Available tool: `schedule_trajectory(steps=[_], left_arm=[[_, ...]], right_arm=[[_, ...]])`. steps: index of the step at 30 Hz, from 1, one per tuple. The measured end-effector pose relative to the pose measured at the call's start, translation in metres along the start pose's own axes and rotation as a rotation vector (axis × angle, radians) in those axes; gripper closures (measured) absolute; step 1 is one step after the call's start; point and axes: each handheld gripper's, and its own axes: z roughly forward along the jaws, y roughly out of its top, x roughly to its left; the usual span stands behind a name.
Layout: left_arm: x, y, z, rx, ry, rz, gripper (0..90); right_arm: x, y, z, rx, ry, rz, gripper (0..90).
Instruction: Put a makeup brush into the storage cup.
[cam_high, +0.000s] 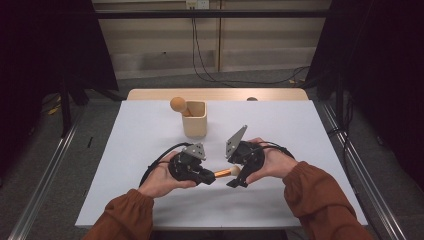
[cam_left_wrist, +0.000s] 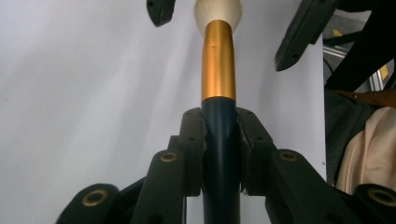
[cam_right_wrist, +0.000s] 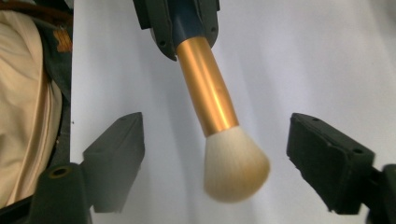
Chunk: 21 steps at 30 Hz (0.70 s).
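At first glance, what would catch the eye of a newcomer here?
The makeup brush, gold ferrule and cream bristles, held level above the white table near its front edge. The left gripper clamps its dark handle; the right gripper stands open around the bristles. Behind stands a beige cup holding a wooden ball-topped stick.

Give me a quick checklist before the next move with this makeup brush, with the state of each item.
1. Left gripper clamped on the brush by its dark handle: ok.
2. Right gripper jaws open, clear of the bristles: ok.
3. Brush off the table, held about level between the two grippers: ok.
4. Wooden cup upright behind the grippers: ok.
5. Room in the cup beside the round-headed wooden piece: cannot tell.
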Motion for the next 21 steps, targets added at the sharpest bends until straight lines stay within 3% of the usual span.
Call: schedule_trajectory(steps=[7, 14, 21], left_arm=[[0.004, -0.01, -0.008, -0.038, 0.015, -0.028, 74.7], [0.007, -0.019, -0.015, -0.106, 0.025, -0.07, 74.7], [0.01, -0.024, -0.018, -0.165, 0.018, -0.089, 74.7]], right_arm=[[-0.002, -0.009, -0.003, -0.061, -0.023, 0.054, 12.2], [-0.001, -0.018, -0.005, -0.106, -0.054, 0.096, 8.0], [0.0, -0.03, -0.009, -0.154, -0.052, 0.137, 6.2]])
